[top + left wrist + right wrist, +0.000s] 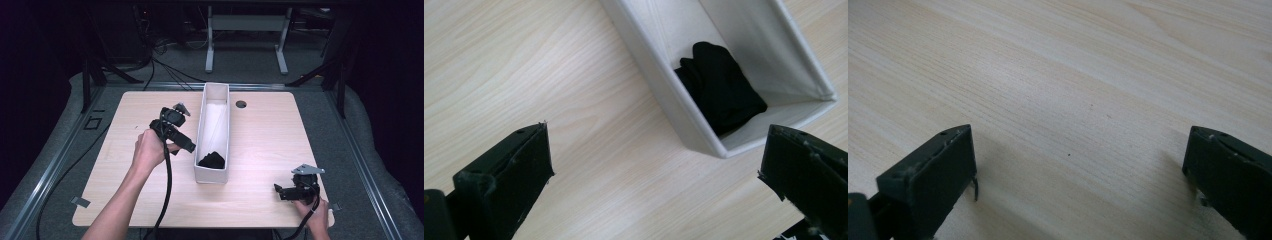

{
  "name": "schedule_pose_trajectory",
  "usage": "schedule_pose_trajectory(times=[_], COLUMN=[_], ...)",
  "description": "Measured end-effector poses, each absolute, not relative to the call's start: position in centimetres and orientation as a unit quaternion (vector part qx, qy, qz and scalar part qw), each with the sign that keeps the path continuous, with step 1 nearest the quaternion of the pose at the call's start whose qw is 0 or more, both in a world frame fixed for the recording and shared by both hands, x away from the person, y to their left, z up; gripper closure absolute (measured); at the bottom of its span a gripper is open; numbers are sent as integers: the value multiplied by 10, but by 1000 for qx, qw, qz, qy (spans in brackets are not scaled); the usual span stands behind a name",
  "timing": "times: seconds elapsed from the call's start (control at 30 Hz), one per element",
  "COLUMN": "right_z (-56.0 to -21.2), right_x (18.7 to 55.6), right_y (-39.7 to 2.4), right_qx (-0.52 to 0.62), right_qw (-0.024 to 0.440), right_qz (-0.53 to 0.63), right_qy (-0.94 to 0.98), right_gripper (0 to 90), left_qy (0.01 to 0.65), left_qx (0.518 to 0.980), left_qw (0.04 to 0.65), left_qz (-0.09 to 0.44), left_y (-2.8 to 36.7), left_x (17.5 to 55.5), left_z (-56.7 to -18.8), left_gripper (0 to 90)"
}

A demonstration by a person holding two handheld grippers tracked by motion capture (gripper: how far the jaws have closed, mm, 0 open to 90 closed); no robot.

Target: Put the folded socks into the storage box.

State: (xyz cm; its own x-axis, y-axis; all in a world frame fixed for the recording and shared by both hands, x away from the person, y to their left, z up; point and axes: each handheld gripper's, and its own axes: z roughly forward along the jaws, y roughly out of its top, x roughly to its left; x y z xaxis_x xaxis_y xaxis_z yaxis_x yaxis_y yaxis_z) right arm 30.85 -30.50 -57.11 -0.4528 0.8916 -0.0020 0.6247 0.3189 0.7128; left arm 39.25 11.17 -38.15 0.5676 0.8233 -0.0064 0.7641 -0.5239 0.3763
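Observation:
A long white box (204, 131) stands lengthwise in the middle of the wooden table. A bundle of black cloth (211, 160) lies in its near end, also seen as black cloth (719, 85) inside the white box (659, 75) in the left gripper view. My left gripper (190, 147) hovers just left of the box's near end, jaws wide apart with nothing between them; my left gripper (656, 165) looks down at bare wood. My right gripper (278, 191) rests low near the table's front right corner, open and empty; my right gripper (1080, 165) faces bare tabletop.
A round cable hole (241, 104) lies in the table (270, 145) right of the box's far end. Cables trail from both grippers off the front edge. Table legs and a metal frame stand beyond the far edge.

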Motion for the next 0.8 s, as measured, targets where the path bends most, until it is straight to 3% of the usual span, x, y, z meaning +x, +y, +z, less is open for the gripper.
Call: schedule_pose_trajectory(times=[0.8], right_z=[-571], right_x=[309], right_y=[-305], right_qx=[482], right_qw=[203], right_qz=[329], right_qy=[786], right_gripper=[0], left_qy=[509], left_qx=[839], left_qw=[177], left_qz=[75], left_y=[190], left_x=[383], left_z=[-435], left_gripper=[1])
